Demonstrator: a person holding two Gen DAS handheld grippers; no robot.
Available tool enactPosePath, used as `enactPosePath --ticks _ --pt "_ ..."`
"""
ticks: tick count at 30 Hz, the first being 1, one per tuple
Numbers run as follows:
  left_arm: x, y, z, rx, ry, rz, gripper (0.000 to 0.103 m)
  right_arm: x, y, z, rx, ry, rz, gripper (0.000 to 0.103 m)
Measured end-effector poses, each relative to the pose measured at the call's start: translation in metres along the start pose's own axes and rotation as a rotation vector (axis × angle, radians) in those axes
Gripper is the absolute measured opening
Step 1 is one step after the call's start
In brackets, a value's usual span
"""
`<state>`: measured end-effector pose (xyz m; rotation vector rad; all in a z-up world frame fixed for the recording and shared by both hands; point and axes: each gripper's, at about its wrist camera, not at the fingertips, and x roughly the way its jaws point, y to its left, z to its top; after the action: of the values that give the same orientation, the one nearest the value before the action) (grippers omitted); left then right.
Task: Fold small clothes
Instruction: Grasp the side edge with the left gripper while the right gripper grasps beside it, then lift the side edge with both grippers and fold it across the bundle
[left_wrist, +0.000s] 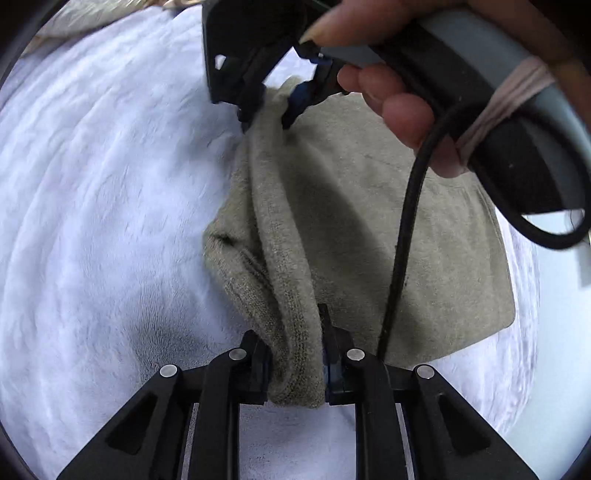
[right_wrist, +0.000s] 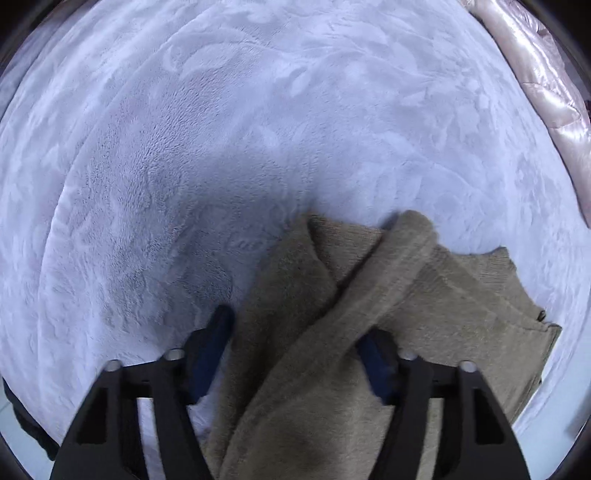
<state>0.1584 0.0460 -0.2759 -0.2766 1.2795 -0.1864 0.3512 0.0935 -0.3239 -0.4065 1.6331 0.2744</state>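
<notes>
In the left wrist view, a bunched edge of the olive knit garment (left_wrist: 332, 221) is pinched between the pads of the left gripper (left_wrist: 297, 373); ahead of it the right gripper (left_wrist: 264, 120) straddles the far end of the same ridge above a white plush blanket (left_wrist: 92, 221).

In the right wrist view, the right gripper (right_wrist: 295, 354) is seen half spread around the raised fold, not yet clamped. The edge-gathering step is judged under way; a firm pinch is called for next, then a joint carry-over.

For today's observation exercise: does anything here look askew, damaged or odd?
Nothing damaged. The khaki knitted garment lies bunched, one edge rolled into a ridge, on the white fleece blanket; a black cable trails across it.
</notes>
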Motion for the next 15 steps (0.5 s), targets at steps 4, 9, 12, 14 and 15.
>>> enactPosePath --ticks 4,9,12,14,15 --pt "-0.021 -0.027 0.006 0.072 -0.042 0.019 0.02 -0.015 -0.026 -0.012 -0.003 -0.023 0.097 0.022" --pt "-0.03 -0.057 0.007 0.121 -0.044 0.06 0.02 -0.044 -0.053 -0.025 -0.002 -0.072 0.225 0.021" --pt "-0.032 -0.071 0.008 0.127 -0.038 0.086 0.02 -0.06 -0.066 -0.032 -0.045 -0.085 0.267 0.021" --pt "-0.038 -0.077 0.005 0.129 -0.034 0.111 0.02 -0.07 -0.074 -0.033 -0.073 -0.095 0.283 0.021" --pt "-0.04 -0.081 0.004 0.131 -0.032 0.126 0.019 -0.076 -0.072 -0.034 -0.082 -0.101 0.291 0.021"
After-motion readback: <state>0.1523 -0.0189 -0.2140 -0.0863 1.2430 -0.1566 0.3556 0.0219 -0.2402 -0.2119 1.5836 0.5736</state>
